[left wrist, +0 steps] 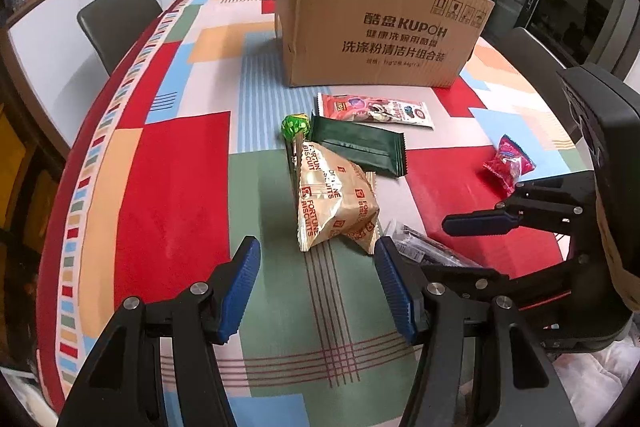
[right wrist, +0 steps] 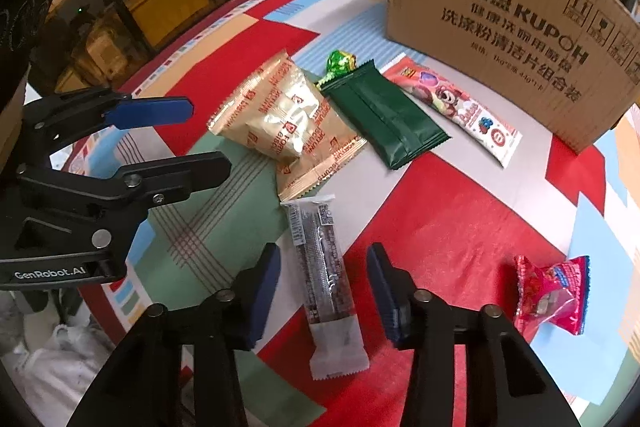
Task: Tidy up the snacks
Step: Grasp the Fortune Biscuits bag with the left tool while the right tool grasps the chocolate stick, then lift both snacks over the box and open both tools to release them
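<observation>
A: Your right gripper [right wrist: 324,291] straddles the clear-wrapped bar [right wrist: 326,283], pads apart, nothing gripped.

B: Left gripper [left wrist: 316,283] gapes empty before the gold biscuit bag [left wrist: 336,203]. All six snacks lie outside the cardboard box [left wrist: 376,23].

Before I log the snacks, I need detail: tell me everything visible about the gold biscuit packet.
The gold biscuit packet is a shiny, crinkled foil pouch printed with red "Fortune Biscuits" lettering, sealed and puffed. It lies on the patterned tablecloth, tilted, overlapping the green lollipop's stick and the dark green packet. No tongs touch it.
</observation>
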`<state>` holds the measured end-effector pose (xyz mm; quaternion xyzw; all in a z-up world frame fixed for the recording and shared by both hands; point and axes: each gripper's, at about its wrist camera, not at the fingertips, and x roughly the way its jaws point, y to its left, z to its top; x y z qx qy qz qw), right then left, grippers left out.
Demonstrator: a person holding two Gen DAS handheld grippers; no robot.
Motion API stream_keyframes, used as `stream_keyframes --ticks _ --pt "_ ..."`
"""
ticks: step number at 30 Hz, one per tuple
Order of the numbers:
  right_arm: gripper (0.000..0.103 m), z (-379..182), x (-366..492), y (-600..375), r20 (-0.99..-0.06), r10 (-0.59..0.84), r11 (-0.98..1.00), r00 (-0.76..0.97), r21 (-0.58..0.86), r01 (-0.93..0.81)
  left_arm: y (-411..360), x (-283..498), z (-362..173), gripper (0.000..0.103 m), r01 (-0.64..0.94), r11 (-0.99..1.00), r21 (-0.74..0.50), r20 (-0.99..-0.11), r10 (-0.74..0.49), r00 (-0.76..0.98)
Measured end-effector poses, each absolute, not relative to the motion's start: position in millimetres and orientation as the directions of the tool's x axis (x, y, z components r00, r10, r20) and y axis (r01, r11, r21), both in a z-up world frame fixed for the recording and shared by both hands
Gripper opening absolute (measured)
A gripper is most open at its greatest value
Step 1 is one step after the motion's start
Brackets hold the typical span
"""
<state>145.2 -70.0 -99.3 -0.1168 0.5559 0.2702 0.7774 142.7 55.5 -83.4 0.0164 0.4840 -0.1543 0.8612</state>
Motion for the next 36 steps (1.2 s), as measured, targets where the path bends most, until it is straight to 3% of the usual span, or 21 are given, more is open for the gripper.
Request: stream_keyframes --ticks 7,17,30,33,36 --pt "0.038 -111 150 -66 -0.934 0.277 0.829 0.225 0.114 -0.548 51 157 -90 0.058 0.312 0.94 -0.139 -0.833 -0.282 0.476" --pt "0.023 -111 157 -74 -0.924 0.278 0.846 0.261 0.107 -0.522 42 180 -103 0.058 0.312 0.931 -0.186 -0.835 -0.318 0.448" --pt "0.021 -114 173 -77 -0.91 0.3 0.875 0.287 0.142 -0.462 40 203 -118 0.059 0.261 0.928 -0.267 -0.826 -0.36 0.434" --pt "0.021 -114 172 -79 -0.907 0.305 0.879 0.29 0.15 -0.453 38 207 -118 0.056 0.254 0.924 -0.285 -0.82 -0.373 0.434" --pt "0.021 -114 173 -83 -0.905 0.308 0.884 0.292 0.159 -0.44 35 205 -118 0.045 0.257 0.919 -0.299 -0.818 -0.385 0.427"
